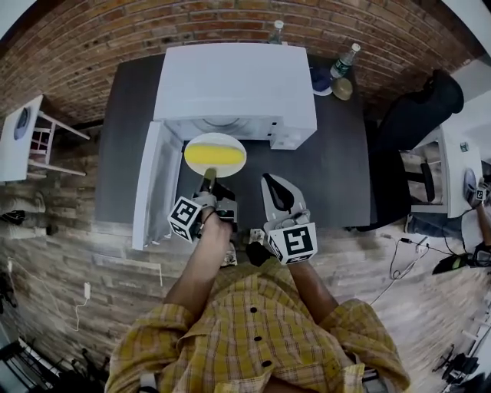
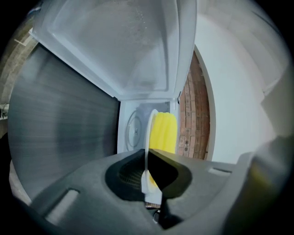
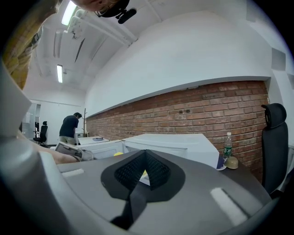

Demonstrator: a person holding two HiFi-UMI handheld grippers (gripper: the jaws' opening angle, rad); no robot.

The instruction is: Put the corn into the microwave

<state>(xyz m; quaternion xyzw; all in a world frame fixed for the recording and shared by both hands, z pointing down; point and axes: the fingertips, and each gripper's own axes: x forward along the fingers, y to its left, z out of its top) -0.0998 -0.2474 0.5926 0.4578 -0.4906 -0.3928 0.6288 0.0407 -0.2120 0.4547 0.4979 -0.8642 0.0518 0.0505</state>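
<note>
- Left gripper [image 1: 208,180]: jaws clenched on rim of white plate [image 1: 232,163]. In left gripper view, plate sits edge-on between jaws.
- Corn [image 1: 209,156]: yellow, lies on plate, held at open front of microwave [image 1: 238,84].
- Microwave: white, stands on dark desk [image 1: 337,176]. Door [image 1: 153,184] swung open to left. Round turntable [image 2: 133,131] visible inside.
- Right gripper [image 1: 272,183]: just right of plate, apart from it. Jaws pressed together, nothing between them.

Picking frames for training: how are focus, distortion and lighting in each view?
Head view: heavy fisheye, brick wall bowed, sharp, evenly lit. Left gripper view: corn fairly clear, left tool soft up close, dark corners. Right gripper view: bright, lines bowed too.
</note>
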